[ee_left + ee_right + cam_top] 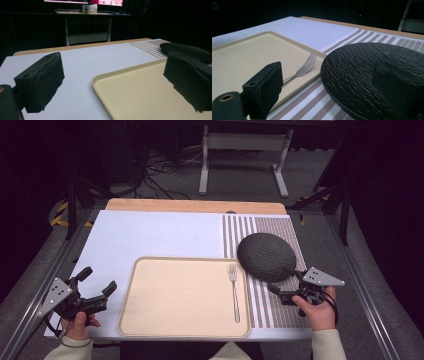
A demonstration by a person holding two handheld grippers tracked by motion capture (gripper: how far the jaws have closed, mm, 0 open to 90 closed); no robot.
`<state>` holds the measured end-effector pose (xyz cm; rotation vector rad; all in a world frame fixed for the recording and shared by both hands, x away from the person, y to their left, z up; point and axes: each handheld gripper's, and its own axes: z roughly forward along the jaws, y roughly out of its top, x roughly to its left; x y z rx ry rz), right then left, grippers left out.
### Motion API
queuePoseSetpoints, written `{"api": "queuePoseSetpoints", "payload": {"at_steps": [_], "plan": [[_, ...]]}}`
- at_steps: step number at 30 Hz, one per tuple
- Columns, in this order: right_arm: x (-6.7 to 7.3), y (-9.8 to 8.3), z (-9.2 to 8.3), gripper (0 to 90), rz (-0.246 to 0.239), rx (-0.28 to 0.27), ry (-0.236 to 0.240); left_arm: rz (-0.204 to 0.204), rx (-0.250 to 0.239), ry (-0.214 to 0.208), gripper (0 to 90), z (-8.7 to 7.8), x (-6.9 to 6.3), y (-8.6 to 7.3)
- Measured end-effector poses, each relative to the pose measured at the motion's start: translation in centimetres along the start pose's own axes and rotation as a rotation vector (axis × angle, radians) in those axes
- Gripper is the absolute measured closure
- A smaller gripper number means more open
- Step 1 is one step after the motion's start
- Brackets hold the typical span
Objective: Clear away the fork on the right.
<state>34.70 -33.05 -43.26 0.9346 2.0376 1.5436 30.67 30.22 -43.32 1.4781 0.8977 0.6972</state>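
Observation:
A beige tray (185,260) lies at the table's front middle, and a silver fork (234,292) rests along its right side, tines pointing away. Right of it, a dark textured plate (265,256) sits on a striped placemat (265,312). My right gripper (286,282) is open at the plate's near rim; in the right gripper view (329,85) the plate (362,65) reaches between the jaws, with the fork (303,68) to the left. My left gripper (99,280) is open and empty off the tray's left edge, over the white mat (155,235). In the left gripper view (112,82) the tray (140,92) lies ahead.
The wooden table edge (195,205) runs along the back. Beyond it a white desk frame (245,142) stands on the floor, with cables (155,170) beside it. Metal rails flank the table on both sides.

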Motion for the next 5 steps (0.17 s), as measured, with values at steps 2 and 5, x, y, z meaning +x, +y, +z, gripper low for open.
{"api": "queuePoseSetpoints", "payload": {"at_steps": [2, 5], "plan": [[-0.02, -0.19, -0.08, 10.3, 0.005, 0.005, -0.003, 0.002, -0.001, -0.001, 3.3, -0.01, 0.07, 0.01], [-0.02, -0.15, -0.13, 10.3, 0.002, 0.004, -0.007, -0.002, -0.002, -0.003, 3.3, -0.02, 0.13, 0.01]]}}
